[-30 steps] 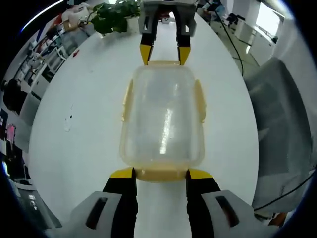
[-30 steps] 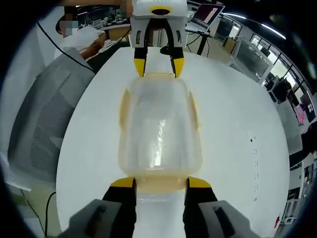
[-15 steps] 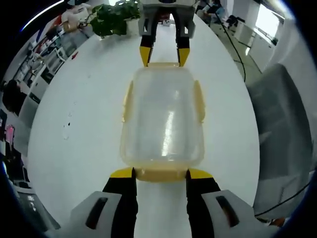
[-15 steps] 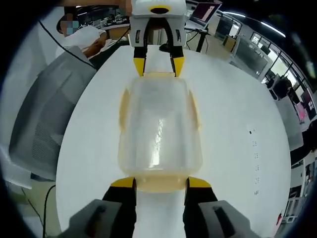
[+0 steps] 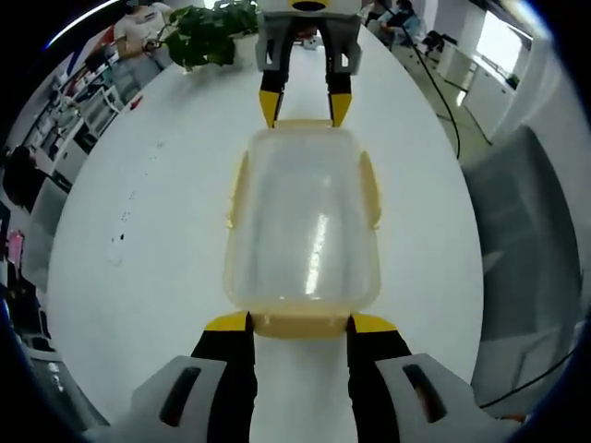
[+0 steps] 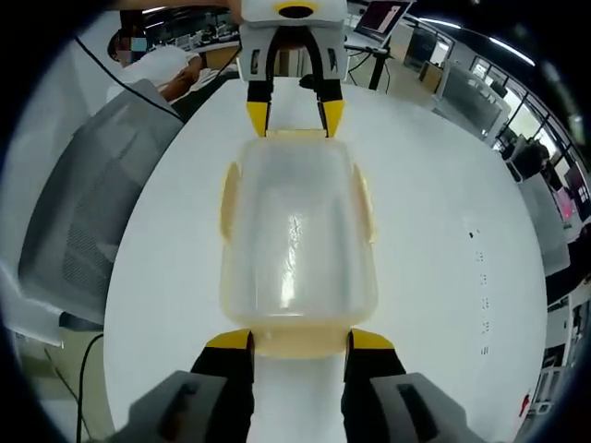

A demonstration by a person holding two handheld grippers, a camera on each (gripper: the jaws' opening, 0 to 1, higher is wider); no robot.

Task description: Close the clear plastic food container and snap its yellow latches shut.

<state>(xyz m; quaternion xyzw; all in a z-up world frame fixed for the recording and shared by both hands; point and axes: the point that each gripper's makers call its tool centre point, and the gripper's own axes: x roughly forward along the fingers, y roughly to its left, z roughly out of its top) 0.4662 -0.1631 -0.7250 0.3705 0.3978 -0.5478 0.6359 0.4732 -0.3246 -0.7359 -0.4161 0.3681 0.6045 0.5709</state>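
Left gripper view: one clear plastic food container (image 5: 303, 221) lies on a white round table (image 5: 157, 212), its lid on and nothing visible inside it. Four yellow latches can be counted: one along each long side, lying against the walls, a near-end latch (image 5: 300, 324) and a far-end latch (image 5: 303, 121). The left gripper (image 5: 300, 322) rises from the bottom of the view, its two yellow-tipped jaws set wide apart with the near-end latch between the tips; whether they press on it cannot be told. The right gripper (image 5: 304, 106) comes in from the far side, jaws also spread, tips at the far-end latch. One potted plant (image 5: 211, 30) stands at the table's far edge, and one grey chair (image 5: 526, 240) is beside the table.

Right gripper view: the same single container (image 6: 297, 235) lies lengthwise ahead, closed and empty as far as can be seen. The right gripper (image 6: 297, 340) stands with jaws wide, tips at either corner of the nearest latch. The left gripper (image 6: 293, 113) faces it at the opposite end, jaws parted. One grey chair (image 6: 83, 221) sits just beside the table (image 6: 443, 240).
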